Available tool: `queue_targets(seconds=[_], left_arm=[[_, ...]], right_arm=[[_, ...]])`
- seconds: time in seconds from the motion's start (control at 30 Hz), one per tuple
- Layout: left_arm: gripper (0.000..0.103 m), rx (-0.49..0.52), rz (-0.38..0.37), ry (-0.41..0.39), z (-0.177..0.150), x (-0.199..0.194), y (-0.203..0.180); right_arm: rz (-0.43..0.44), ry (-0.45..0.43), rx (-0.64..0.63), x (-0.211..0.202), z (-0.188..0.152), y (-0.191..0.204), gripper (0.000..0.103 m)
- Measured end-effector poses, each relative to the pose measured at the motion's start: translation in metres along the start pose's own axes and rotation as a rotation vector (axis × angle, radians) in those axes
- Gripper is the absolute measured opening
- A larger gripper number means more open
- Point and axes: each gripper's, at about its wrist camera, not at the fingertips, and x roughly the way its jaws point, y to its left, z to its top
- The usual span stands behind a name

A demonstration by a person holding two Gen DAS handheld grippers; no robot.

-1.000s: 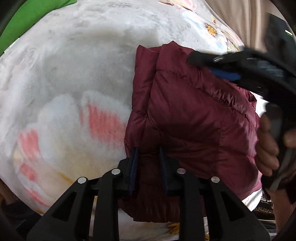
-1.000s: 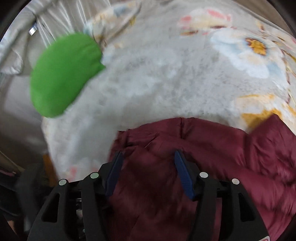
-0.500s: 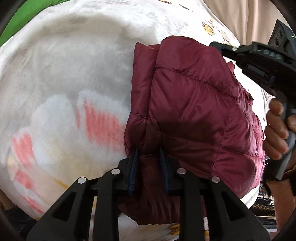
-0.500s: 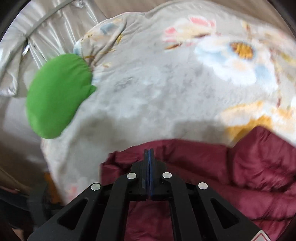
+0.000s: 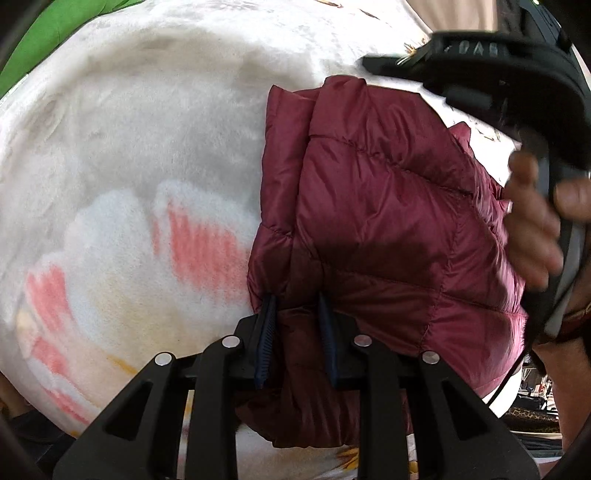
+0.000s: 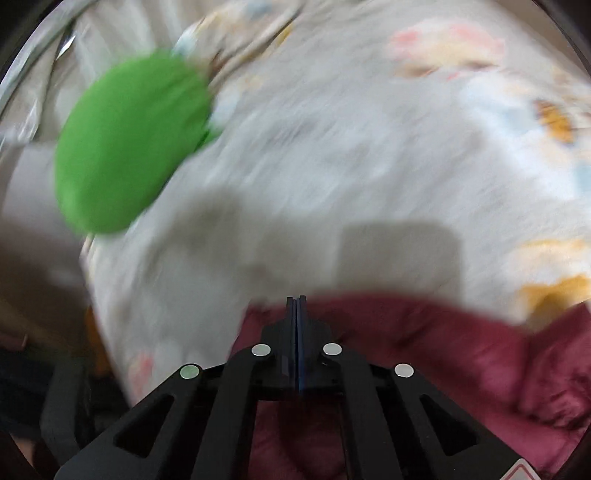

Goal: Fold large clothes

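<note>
floral blanket (image 5: 155, 155) — left gripper (image 5: 297, 325) pinching maroon puffer jacket (image 5: 388, 221).

- maroon quilted puffer jacket (image 5: 388, 221), folded into a thick stacked bundle, lying flat on floral blanket (image 5: 147, 166)
- layered edges showing at its left side

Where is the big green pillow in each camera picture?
Left wrist view: the green pillow peeks in at the top left corner.
Right wrist view: the green pillow is a blurry oval at upper left.
Shared landmark: the maroon puffer jacket on the flowered blanket.
</note>
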Motion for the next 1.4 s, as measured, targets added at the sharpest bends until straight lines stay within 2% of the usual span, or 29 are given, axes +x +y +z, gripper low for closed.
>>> queue_targets(seconds=[0.03, 0.1, 0.2, 0.23, 0.37, 0.47, 0.53, 0.57, 0.6, 0.73, 0.77, 0.83, 0.87, 0.97, 1.0, 1.03, 1.1, 1.13, 1.17, 1.2, 1.33, 1.4], left_arm=[[0.024, -0.001, 0.001, 0.000, 0.001, 0.002, -0.001], [0.024, -0.018, 0.003, -0.007, 0.002, -0.001, -0.001], [0.021, -0.023, 0.030, -0.053, 0.012, -0.016, -0.006], [0.021, -0.019, 0.031, -0.076, 0.017, -0.022, -0.011], [0.021, 0.058, 0.015, -0.186, 0.044, -0.047, -0.049], [0.021, 0.156, 0.008, -0.153, 0.055, -0.028, -0.086], [0.021, 0.202, 0.038, -0.113, 0.058, -0.003, -0.103], [0.021, 0.223, 0.080, -0.098, 0.060, 0.013, -0.109], [0.021, 0.225, 0.092, -0.094, 0.062, 0.023, -0.111], [0.024, 0.194, 0.101, -0.118, 0.081, 0.040, -0.114], [0.024, 0.199, 0.105, -0.121, 0.083, 0.042, -0.116], [0.024, 0.210, 0.092, -0.130, 0.088, 0.052, -0.120], [0.024, 0.223, 0.104, -0.139, 0.088, 0.054, -0.124], [0.024, 0.274, 0.200, -0.158, 0.089, 0.056, -0.141], [0.022, 0.270, 0.213, -0.158, 0.089, 0.053, -0.144], [0.023, 0.258, 0.215, -0.166, 0.089, 0.049, -0.144], [0.023, 0.256, 0.223, -0.167, 0.088, 0.048, -0.143], [0.024, 0.263, 0.233, -0.161, 0.087, 0.052, -0.143], [0.024, 0.266, 0.238, -0.160, 0.087, 0.052, -0.143], [0.023, 0.270, 0.247, -0.161, 0.086, 0.053, -0.144], [0.024, 0.268, 0.275, -0.148, 0.087, 0.055, -0.148], [0.024, 0.269, 0.282, -0.148, 0.086, 0.057, -0.148]], right_arm=[[-0.021, -0.060, 0.050, -0.016, 0.005, -0.013, 0.000], [-0.043, -0.124, 0.063, -0.044, 0.001, -0.022, 0.001], [-0.068, -0.189, 0.064, -0.094, -0.028, -0.033, 0.008], [-0.099, -0.203, 0.062, -0.115, -0.050, -0.039, 0.008], [-0.133, -0.177, 0.136, -0.149, -0.120, -0.062, 0.011], [-0.122, -0.124, 0.208, -0.152, -0.166, -0.080, 0.011], [-0.172, -0.094, 0.220, -0.144, -0.185, -0.094, 0.010], [-0.212, -0.088, 0.238, -0.143, -0.191, -0.106, 0.009], [-0.259, -0.094, 0.274, -0.144, -0.196, -0.122, 0.000], [-0.390, -0.215, 0.595, -0.187, -0.230, -0.227, 0.000], [-0.404, -0.226, 0.655, -0.194, -0.240, -0.248, 0.000], [-0.345, -0.224, 0.719, -0.195, -0.261, -0.281, 0.000], [-0.335, -0.217, 0.716, -0.194, -0.263, -0.284, 0.000], [-0.419, -0.196, 0.672, -0.202, -0.250, -0.267, 0.000], [-0.403, -0.217, 0.674, -0.207, -0.248, -0.262, 0.006], [-0.397, -0.249, 0.666, -0.216, -0.246, -0.253, 0.006], [-0.443, -0.253, 0.640, -0.220, -0.244, -0.245, 0.006], [-0.481, -0.203, 0.629, -0.211, -0.246, -0.250, 0.006], [-0.495, -0.155, 0.634, -0.202, -0.250, -0.258, 0.000], [-0.475, -0.142, 0.645, -0.199, -0.255, -0.265, 0.000], [-0.492, -0.219, 0.664, -0.227, -0.257, -0.255, 0.003], [-0.520, -0.190, 0.644, -0.225, -0.261, -0.255, 0.003]])
